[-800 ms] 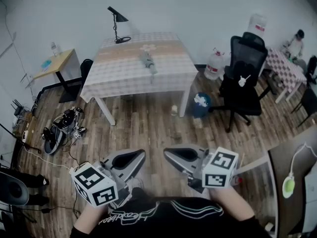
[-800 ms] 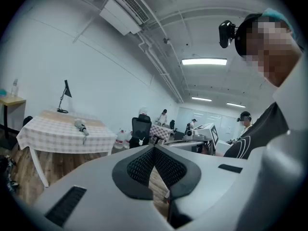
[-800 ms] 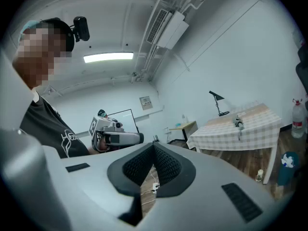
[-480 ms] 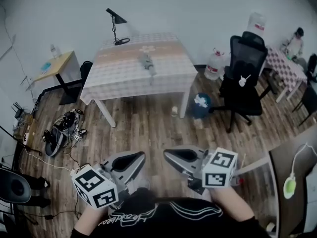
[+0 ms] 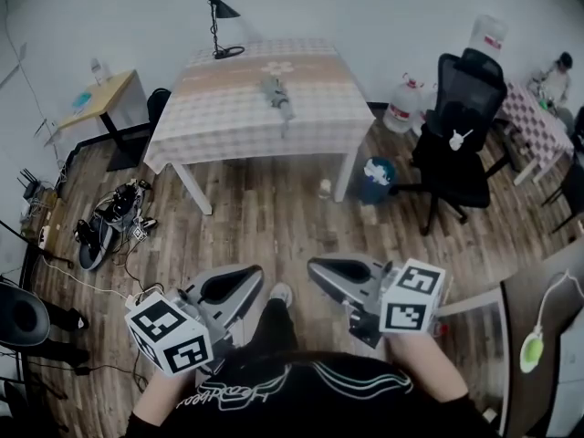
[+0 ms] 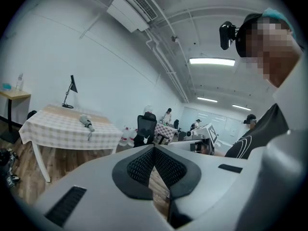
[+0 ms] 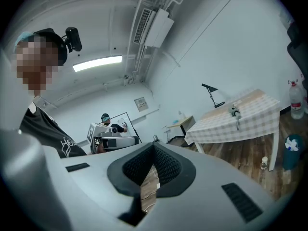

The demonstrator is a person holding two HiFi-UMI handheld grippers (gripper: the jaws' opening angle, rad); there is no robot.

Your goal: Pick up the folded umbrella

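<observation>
The folded umbrella (image 5: pixel 276 96) is a grey bundle that lies on the checkered table (image 5: pixel 228 126) across the room. It also shows small in the left gripper view, umbrella (image 6: pixel 86 123), and in the right gripper view, umbrella (image 7: pixel 235 112). Both grippers are held side by side close to the person's body, far from the table. My left gripper (image 5: pixel 254 274) is shut with nothing between its pads (image 6: pixel 144 165). My right gripper (image 5: pixel 316 268) is shut too, and nothing is held between its pads (image 7: pixel 163 165).
A black desk lamp (image 5: pixel 219 21) stands at the table's far end. A black office chair (image 5: pixel 461 144), water jugs (image 5: pixel 408 103) and a blue bin (image 5: pixel 376 179) sit right of the table. A small wooden desk (image 5: pixel 100 99) and floor cables (image 5: pixel 109 231) lie left.
The view has shifted a little toward the table, and a shoe now shows between the grippers. Both grippers stay shut and held together in front of the body.
</observation>
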